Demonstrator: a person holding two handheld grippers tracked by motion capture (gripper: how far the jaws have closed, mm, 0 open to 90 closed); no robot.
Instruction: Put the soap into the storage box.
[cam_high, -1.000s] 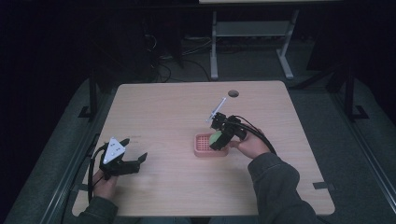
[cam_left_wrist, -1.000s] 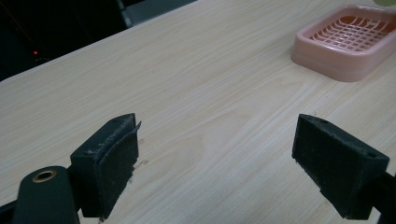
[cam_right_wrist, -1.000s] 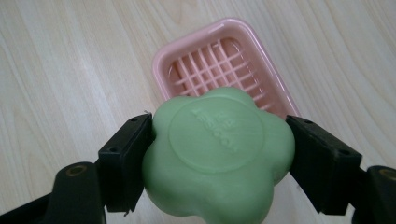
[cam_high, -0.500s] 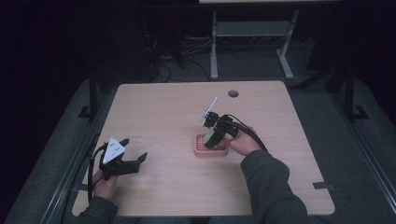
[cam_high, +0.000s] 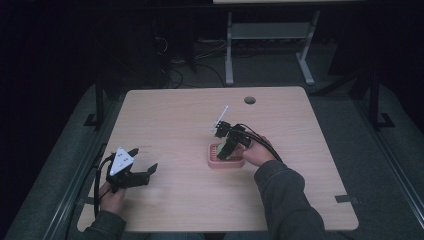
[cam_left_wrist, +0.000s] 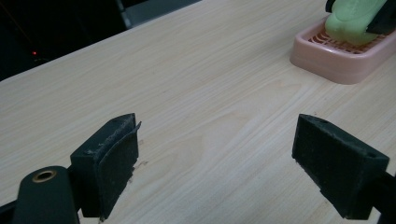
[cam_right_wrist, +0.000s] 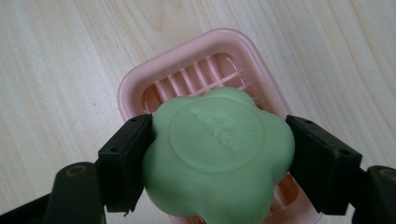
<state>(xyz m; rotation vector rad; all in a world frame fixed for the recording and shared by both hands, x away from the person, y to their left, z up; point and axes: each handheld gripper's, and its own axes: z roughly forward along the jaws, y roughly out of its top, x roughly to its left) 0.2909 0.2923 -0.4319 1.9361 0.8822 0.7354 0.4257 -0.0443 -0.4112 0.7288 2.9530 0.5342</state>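
Observation:
A green flower-shaped soap (cam_right_wrist: 219, 156) sits clamped between the two black jaws of my right gripper (cam_right_wrist: 218, 158), just above a pink slatted soap dish (cam_right_wrist: 196, 74). In the high view the right gripper (cam_high: 226, 150) points down over the dish (cam_high: 215, 162) near the table's middle. The left gripper view catches the soap (cam_left_wrist: 355, 21) and the dish (cam_left_wrist: 336, 60) at its upper right. My left gripper (cam_high: 142, 167) rests low near the table's front left, jaws wide apart over bare wood, nothing between them (cam_left_wrist: 217, 163).
The light wooden table (cam_high: 175, 120) has a round cable hole (cam_high: 249, 100) at the back. A metal frame (cam_high: 270, 35) stands on the dark floor beyond the far edge. Black cables trail from both grippers.
My right gripper has moved left and down with the soap, from beside the dish to directly over it. The left gripper has stayed where it was.

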